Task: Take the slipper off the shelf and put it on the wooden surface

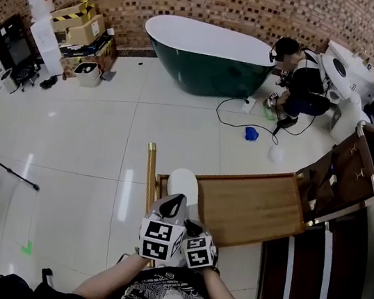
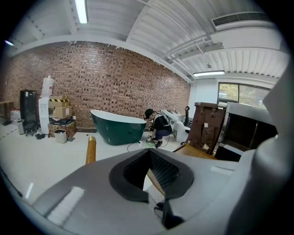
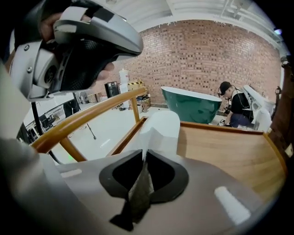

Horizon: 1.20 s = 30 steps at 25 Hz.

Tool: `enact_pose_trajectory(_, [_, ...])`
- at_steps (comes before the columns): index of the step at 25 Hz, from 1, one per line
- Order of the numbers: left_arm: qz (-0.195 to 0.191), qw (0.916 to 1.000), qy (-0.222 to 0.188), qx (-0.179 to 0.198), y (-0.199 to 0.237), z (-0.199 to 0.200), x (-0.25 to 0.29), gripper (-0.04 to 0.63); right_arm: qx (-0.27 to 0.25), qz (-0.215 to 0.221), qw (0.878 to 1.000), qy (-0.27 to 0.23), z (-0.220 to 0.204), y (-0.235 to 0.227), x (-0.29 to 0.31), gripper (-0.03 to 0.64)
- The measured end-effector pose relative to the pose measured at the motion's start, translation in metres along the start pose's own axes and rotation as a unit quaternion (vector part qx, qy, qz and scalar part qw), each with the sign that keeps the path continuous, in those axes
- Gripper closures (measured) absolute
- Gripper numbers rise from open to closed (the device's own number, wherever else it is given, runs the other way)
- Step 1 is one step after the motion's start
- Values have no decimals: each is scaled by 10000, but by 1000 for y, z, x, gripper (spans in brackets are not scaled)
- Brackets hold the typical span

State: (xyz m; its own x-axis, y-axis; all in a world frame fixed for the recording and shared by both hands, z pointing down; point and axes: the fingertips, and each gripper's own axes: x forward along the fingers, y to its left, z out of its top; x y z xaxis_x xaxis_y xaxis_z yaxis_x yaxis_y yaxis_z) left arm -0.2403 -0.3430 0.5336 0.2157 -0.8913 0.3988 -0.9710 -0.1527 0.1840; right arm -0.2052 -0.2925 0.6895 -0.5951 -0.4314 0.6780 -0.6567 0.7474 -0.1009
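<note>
wooden surface [image 1: 255,209]: a flat board with a raised rim, set in front of the person and just left of the dark shelf [image 1: 352,171]. the white slipper [image 1: 183,182] is off the shelf and lies at the left end of this board, near the rim.

step in hand, as judged: placement. the slipper appears to rest on the wood already, so only the release remains.

right gripper [image 3: 144,153]: angled down at the slipper's near end. its jaws stand almost together with only a thin slit between them. the slipper's thin near edge runs into that slit and is pinched there. the rest of the slipper extends straight ahead of the fingertips, flat along the board.

left gripper [image 2: 150,158]: held just beside the right one, on its left, over the board's near left corner. its jaws stand slightly apart with nothing between them. it is clear of the slipper.

next move, as judged: part the right jaws until the pinched edge drops free. then draw the gripper back along its own line, so the fingertips do not drag the slipper toward the rim.
</note>
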Motion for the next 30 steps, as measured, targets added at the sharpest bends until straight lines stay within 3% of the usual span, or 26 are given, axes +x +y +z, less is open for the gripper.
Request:
enact_pose_trajectory(13, [-91,9999,-55,-30,-6,-5,-29,589,504,-348,9964,-583,28,2,-42,575])
enact_pose_trajectory(25, [-128,9994,-202,-235,-12,-10,-66,589,553,-703,9837,-1558,92,19,-131,611])
enact_pose_trajectory(30, [-155,9994,-162,-255,-25,-15,-78,589,585,-732,9797,-1771,99,26,-160,615])
